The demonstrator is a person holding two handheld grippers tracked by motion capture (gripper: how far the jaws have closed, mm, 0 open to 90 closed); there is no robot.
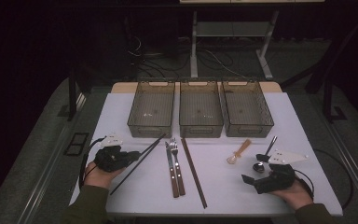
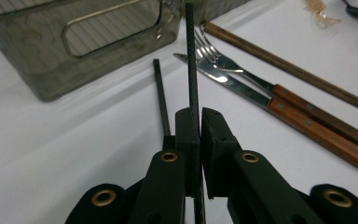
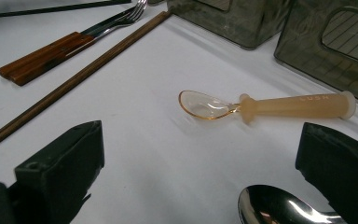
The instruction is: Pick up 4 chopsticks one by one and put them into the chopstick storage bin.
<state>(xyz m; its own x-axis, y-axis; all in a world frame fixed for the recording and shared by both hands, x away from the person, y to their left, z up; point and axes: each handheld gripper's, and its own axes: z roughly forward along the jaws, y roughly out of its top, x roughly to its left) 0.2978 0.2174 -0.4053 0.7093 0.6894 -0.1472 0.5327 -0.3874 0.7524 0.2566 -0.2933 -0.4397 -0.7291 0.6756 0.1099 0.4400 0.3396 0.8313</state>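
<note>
My left gripper [image 1: 136, 155] at the table's left is shut on a black chopstick [image 2: 192, 70], which runs between its pads toward the left bin [image 1: 152, 109]. A second black chopstick [image 2: 161, 93] lies just beside the held one, under the left jaw. In the high view the black pair [image 1: 142, 156] slants from near the front edge up to that bin. My right gripper [image 1: 254, 168] rests at the front right, its jaws wide apart with nothing between them. A clear amber spoon [image 3: 284, 106] lies ahead of it and a metal spoon [image 3: 270, 205] right below it.
Three grey mesh bins stand in a row at the back: left, middle [image 1: 201, 109] and right [image 1: 247, 108]. A wooden-handled knife [image 1: 171, 170] and fork [image 1: 178, 168] lie mid-table beside brown chopsticks [image 1: 194, 171]. The white table [image 1: 223, 191] ends just behind my hands.
</note>
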